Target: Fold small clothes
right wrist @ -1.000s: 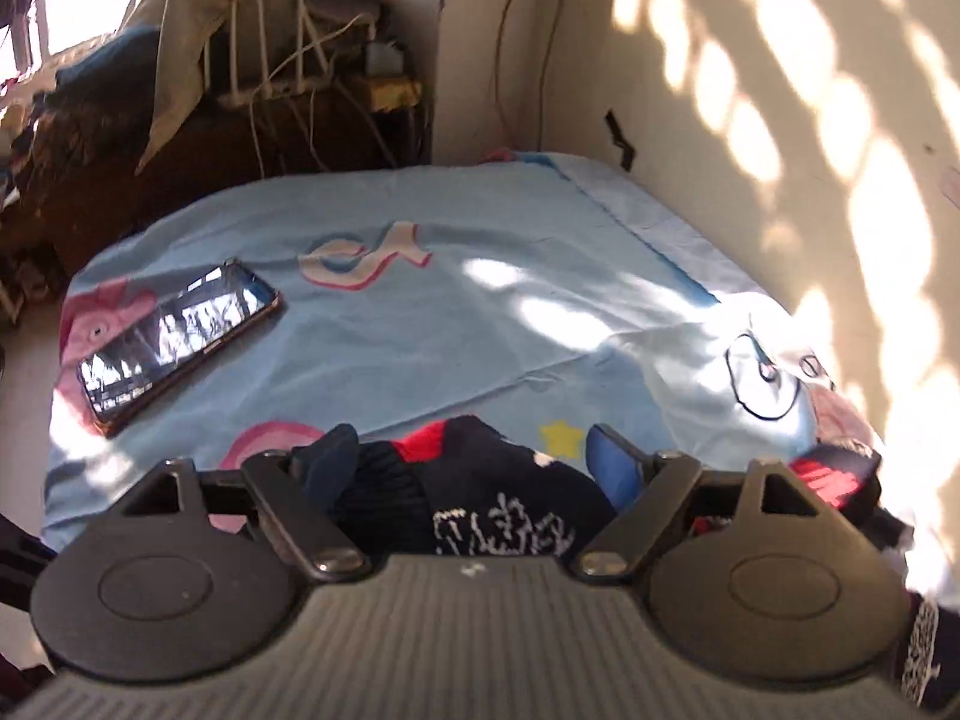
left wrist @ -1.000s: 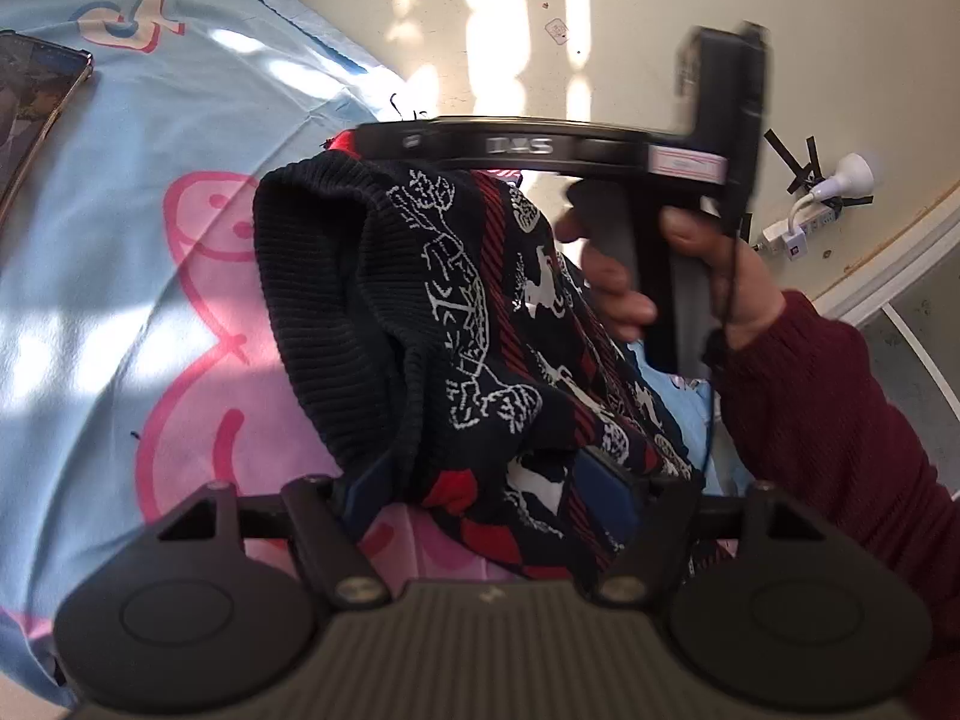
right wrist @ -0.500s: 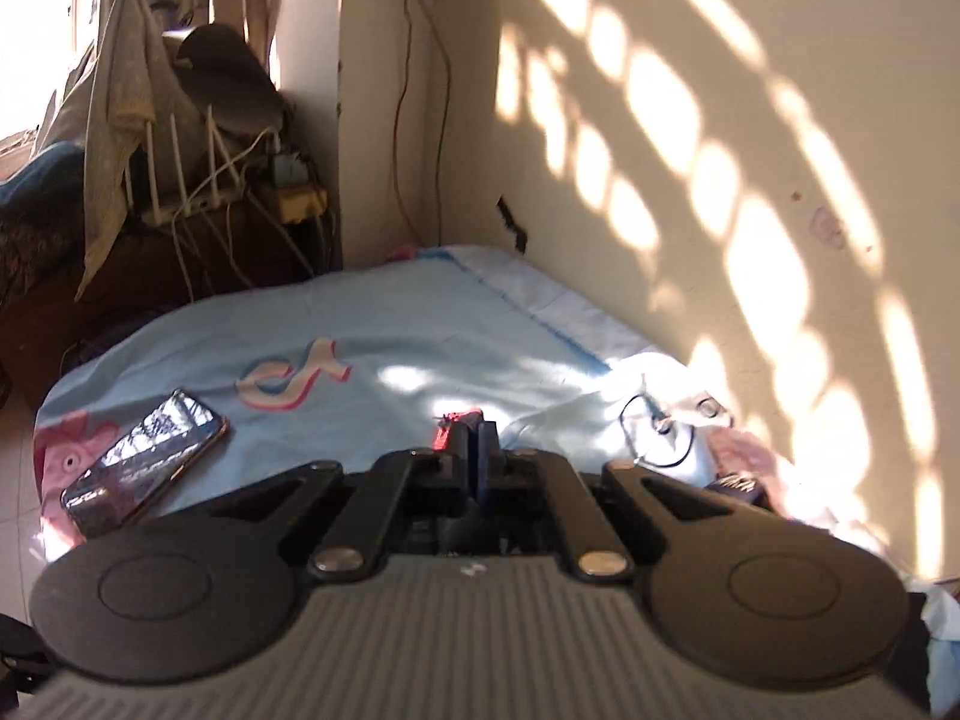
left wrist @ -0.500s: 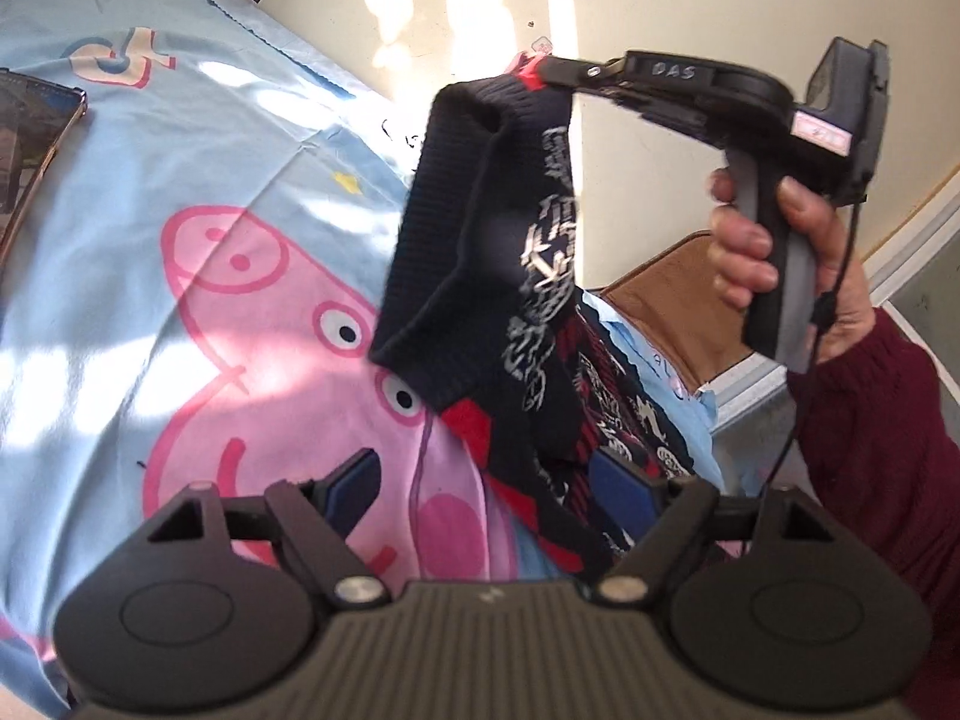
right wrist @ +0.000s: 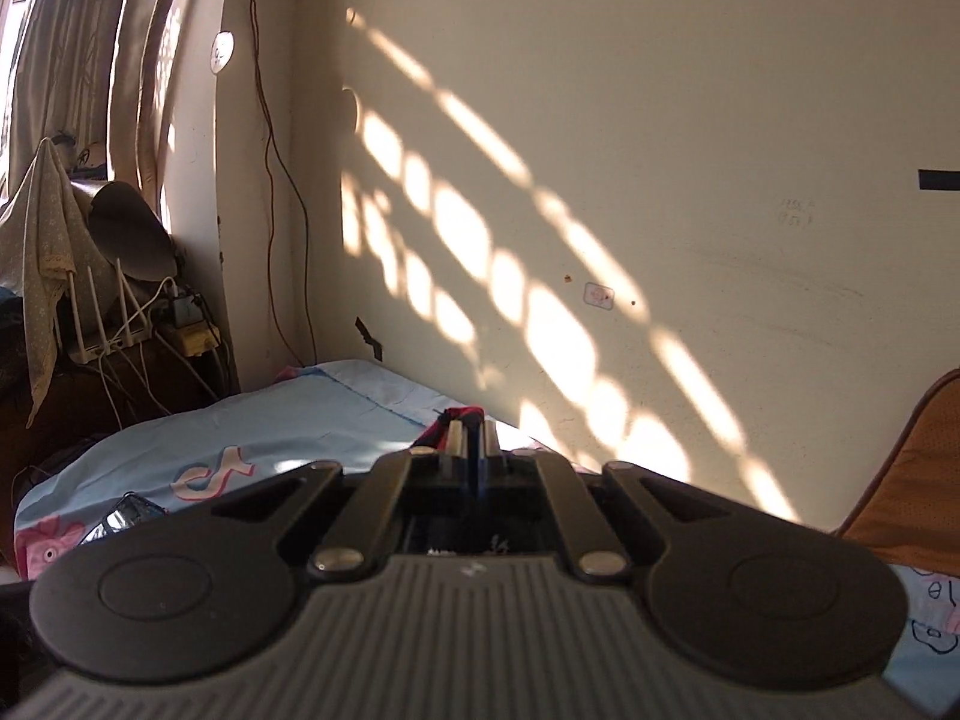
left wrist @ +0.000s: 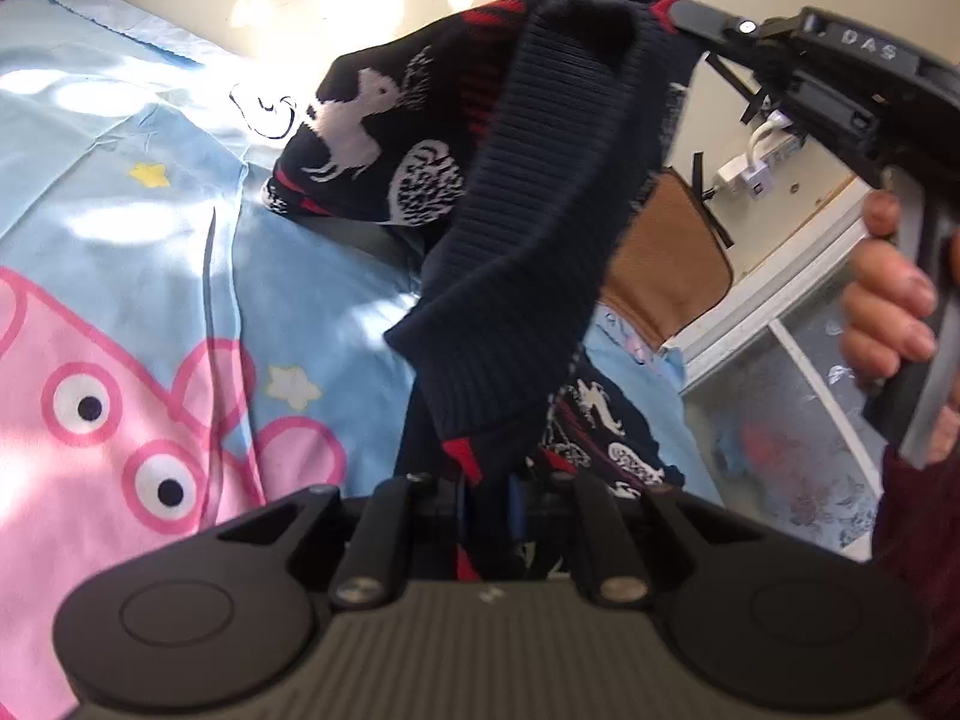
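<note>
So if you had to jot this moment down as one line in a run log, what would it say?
step: lift sweater | left tongs: just closed on sweater hem | right tongs: shut on sweater's upper edge | sweater: partly off blue bedsheet

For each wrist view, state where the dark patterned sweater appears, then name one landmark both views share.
Left wrist view: the sweater hangs across the centre, from the right gripper at top right down into the left gripper at the bottom.
Right wrist view: only a red edge of it shows at the fingertips, at lower centre.
Shared landmark: the blue cartoon bedsheet.
</note>
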`<state>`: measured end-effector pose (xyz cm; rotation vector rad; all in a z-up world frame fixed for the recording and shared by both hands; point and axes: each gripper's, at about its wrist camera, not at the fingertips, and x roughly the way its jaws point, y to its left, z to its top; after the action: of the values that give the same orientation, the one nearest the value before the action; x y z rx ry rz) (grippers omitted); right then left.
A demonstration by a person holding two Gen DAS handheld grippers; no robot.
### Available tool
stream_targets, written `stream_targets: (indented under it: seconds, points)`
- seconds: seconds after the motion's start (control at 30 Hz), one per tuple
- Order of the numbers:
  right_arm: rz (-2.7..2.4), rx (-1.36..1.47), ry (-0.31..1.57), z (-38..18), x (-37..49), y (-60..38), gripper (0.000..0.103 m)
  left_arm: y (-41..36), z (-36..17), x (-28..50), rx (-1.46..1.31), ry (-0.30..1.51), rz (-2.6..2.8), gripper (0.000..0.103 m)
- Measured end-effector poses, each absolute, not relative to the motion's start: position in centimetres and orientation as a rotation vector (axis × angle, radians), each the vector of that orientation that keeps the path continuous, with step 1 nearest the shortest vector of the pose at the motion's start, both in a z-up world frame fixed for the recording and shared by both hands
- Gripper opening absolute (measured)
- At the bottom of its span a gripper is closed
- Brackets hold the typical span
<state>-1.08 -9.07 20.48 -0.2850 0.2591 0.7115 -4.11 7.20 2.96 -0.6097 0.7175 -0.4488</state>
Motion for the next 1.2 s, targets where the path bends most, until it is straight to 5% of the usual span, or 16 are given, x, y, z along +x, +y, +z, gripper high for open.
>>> stream_targets:
  seconds: [0.3,0.47,0.7,0.97,1.2]
  points:
    - [0.578,-0.065,-0.044,29.7,-5.5,-14.5,0.005,11.1,19.9,-5.7,-0.368,0.323,-0.291,0.011]
    - [0.528,0.008,-0.238,37.3,-9.6,-16.8,0.005,8.8,32.1,-9.8,-0.137,0.024,-0.211,0.011]
    - [0.496,0.004,-0.438,44.5,-15.4,-18.2,0.005,3.0,42.2,-15.2,0.049,-0.261,-0.106,0.011]
    - [0.510,-0.020,-0.471,45.2,-16.4,-17.5,0.005,1.1,43.8,-18.2,0.110,-0.308,-0.037,0.011]
    - [0.473,-0.029,-0.232,38.9,-5.9,-16.0,0.005,1.0,35.8,-10.6,0.156,-0.030,-0.011,0.011]
